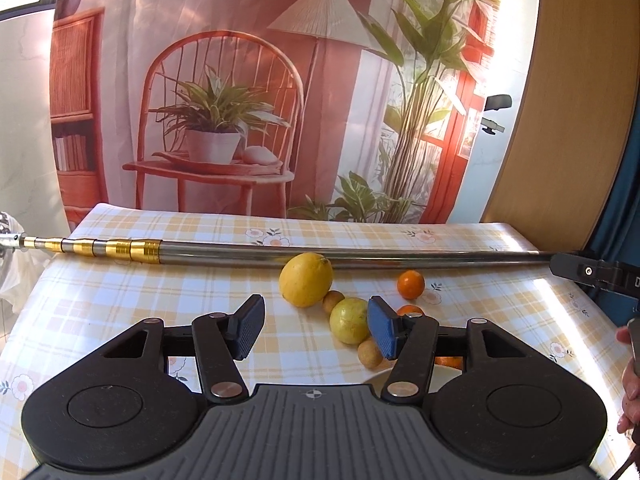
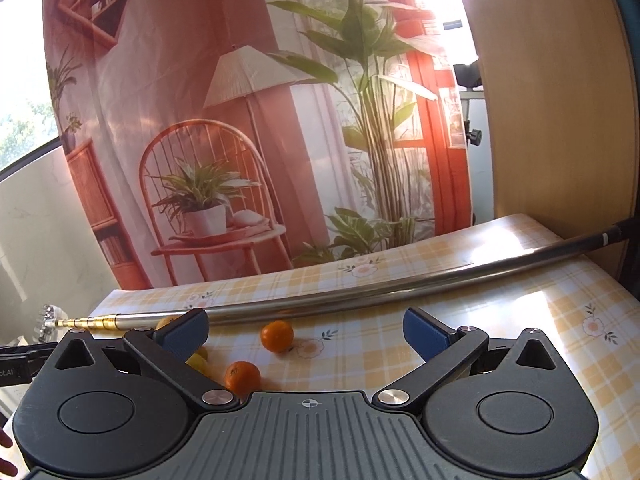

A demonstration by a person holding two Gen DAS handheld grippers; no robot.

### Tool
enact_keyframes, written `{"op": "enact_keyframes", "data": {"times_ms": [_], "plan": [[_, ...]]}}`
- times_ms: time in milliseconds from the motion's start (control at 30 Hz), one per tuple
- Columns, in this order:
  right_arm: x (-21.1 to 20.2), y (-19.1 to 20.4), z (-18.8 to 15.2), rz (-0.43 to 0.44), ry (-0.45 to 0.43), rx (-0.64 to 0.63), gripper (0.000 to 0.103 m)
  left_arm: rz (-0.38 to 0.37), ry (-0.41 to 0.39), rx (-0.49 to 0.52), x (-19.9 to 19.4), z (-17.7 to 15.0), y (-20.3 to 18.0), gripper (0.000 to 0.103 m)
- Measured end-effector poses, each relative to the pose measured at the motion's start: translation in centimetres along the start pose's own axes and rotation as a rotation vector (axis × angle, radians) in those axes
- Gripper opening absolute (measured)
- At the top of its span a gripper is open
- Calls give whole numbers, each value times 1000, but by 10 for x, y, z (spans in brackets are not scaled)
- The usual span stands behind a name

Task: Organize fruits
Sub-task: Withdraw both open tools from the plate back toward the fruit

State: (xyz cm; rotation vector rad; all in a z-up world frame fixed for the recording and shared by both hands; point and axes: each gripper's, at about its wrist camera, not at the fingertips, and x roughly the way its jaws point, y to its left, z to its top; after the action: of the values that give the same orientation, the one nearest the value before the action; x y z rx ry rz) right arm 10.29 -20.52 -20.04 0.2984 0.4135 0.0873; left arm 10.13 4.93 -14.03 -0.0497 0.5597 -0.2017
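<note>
In the left wrist view, the left gripper point(image 1: 316, 330) stood wide open and held nothing, hovering low over the checked tablecloth point(image 1: 120, 288). The fruit lay ahead and to its right: a big lemon point(image 1: 306, 279) farthest, a smaller yellow-green fruit point(image 1: 350, 320) just inside the right blue pad, 2 little brown fruits point(image 1: 333, 301) touching it front and back, and 2 oranges point(image 1: 411, 284) beyond the pad. The lemon's long axis ran roughly upward-right, its tip toward the metal pole point(image 1: 360, 255) lying crosswise behind it. A pale plate rim point(image 1: 380, 376) showed under the gripper. In the right wrist view, the right gripper point(image 2: 306, 330) was also wide open and empty; 2 oranges point(image 2: 277, 336) lay ahead and left of centre, the nearer one point(image 2: 242, 376) close to the left finger. Being round, they had no telling axis. By my judgement, the left gripper was nearer the yellow-green fruit, the right nearer the oranges.
</note>
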Motion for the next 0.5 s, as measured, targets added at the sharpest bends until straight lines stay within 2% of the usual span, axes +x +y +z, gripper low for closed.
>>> {"op": "enact_keyframes", "data": {"times_ms": [167, 333, 400, 500], "plan": [[12, -9, 1, 15, -10, 30, 103, -19, -39, 89, 9, -2, -12, 60], [19, -11, 0, -27, -2, 21, 103, -47, -36, 144, 22, -5, -19, 60], [22, -14, 0, -28, 10, 29, 103, -53, -21, 143, 30, -5, -20, 60], [22, -20, -4, 34, -19, 41, 103, -91, 40, 94, 44, -3, -15, 60]]}}
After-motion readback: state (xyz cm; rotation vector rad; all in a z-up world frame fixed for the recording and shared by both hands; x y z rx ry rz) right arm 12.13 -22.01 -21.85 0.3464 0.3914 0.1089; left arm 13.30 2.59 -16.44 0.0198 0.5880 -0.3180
